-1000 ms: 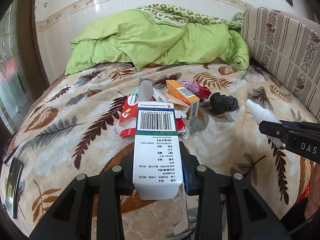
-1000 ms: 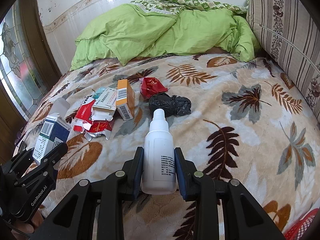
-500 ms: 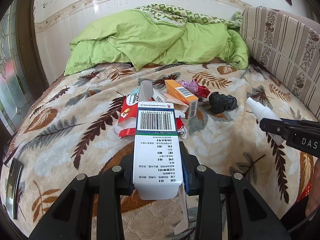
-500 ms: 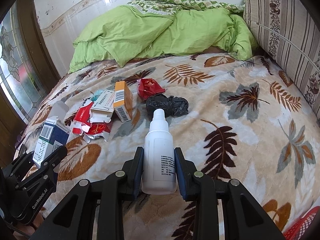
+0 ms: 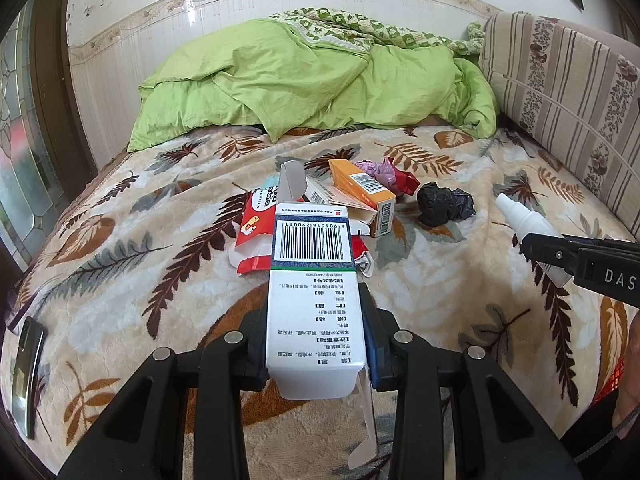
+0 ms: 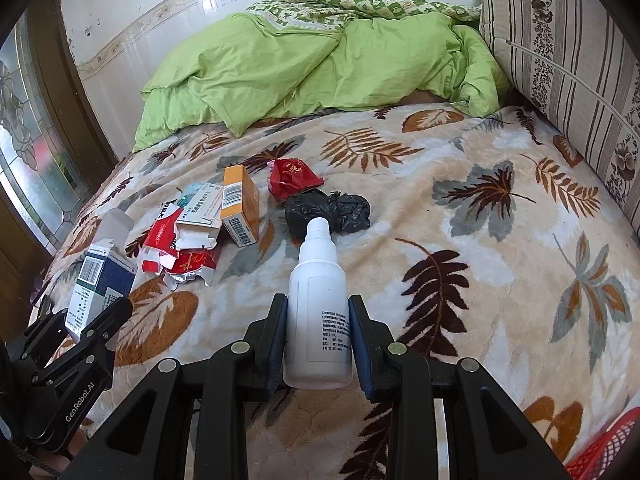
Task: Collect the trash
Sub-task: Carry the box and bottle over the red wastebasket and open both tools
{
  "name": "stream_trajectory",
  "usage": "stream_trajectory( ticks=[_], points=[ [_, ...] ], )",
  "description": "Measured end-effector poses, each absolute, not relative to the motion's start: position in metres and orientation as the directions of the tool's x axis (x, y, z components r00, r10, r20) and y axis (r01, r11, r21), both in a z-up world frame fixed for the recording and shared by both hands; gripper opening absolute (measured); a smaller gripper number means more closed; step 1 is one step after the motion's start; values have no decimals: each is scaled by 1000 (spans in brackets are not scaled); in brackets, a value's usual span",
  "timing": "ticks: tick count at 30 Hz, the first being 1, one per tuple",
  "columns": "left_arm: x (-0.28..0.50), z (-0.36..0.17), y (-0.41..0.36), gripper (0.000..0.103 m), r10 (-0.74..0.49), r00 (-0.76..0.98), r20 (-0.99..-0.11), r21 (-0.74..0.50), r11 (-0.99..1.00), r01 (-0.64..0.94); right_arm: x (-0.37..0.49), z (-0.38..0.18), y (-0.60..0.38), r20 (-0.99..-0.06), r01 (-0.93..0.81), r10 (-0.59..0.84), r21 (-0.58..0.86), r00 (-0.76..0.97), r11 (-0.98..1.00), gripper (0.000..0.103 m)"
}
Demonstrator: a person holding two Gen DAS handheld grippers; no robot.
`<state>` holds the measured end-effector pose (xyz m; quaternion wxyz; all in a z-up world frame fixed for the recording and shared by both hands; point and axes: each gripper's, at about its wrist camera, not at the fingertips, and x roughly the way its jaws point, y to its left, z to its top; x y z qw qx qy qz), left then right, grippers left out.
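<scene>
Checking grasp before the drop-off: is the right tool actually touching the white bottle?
Touching. The right wrist view shows the right tool shut on the white bottle, both blue pads pressed flat to its sides with no gap, bottle held clear of the blanket.

It was a bedroom in a home: a bed covered with a leaf-patterned blanket [image 6: 460,240], a rumpled green quilt [image 5: 312,84] heaped against the tiled wall [image 5: 120,68], a striped cushion [image 6: 568,52] alongside, and a patterned glass door [image 6: 28,152].

"GenRobot.AI" on left gripper [image 6: 88,340]; "DAS" on right gripper [image 5: 560,254]
</scene>
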<state>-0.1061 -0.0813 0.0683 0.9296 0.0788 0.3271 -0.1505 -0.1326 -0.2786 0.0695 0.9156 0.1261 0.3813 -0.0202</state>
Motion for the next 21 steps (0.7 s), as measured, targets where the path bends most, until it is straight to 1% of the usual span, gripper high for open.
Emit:
stream_trajectory(
  ticks=[5, 8, 14, 16, 21],
  points=[
    [-106, 67, -85, 33, -237, 737, -633, 50, 938, 344, -133, 70, -280, -699, 139, 56, 219, 713, 966, 32],
    [-109, 68, -87, 33, -267, 727, -633, 34, 928, 371, -140, 73, -286, -690, 155, 54, 237, 722, 959, 32],
    [-132, 78, -102, 33, -373, 692, -618, 7, 878, 478, -181, 87, -310, -652, 182, 122, 379, 749, 907, 32],
    [-141, 83, -110, 33, -436, 653, -619, -27, 843, 537, -201, 94, -320, -645, 195, 118, 393, 755, 899, 32],
    [-168, 94, -142, 33, -556, 538, -634, -61, 729, 682, -257, 101, -353, -644, 254, 81, 410, 760, 876, 32]
  ],
)
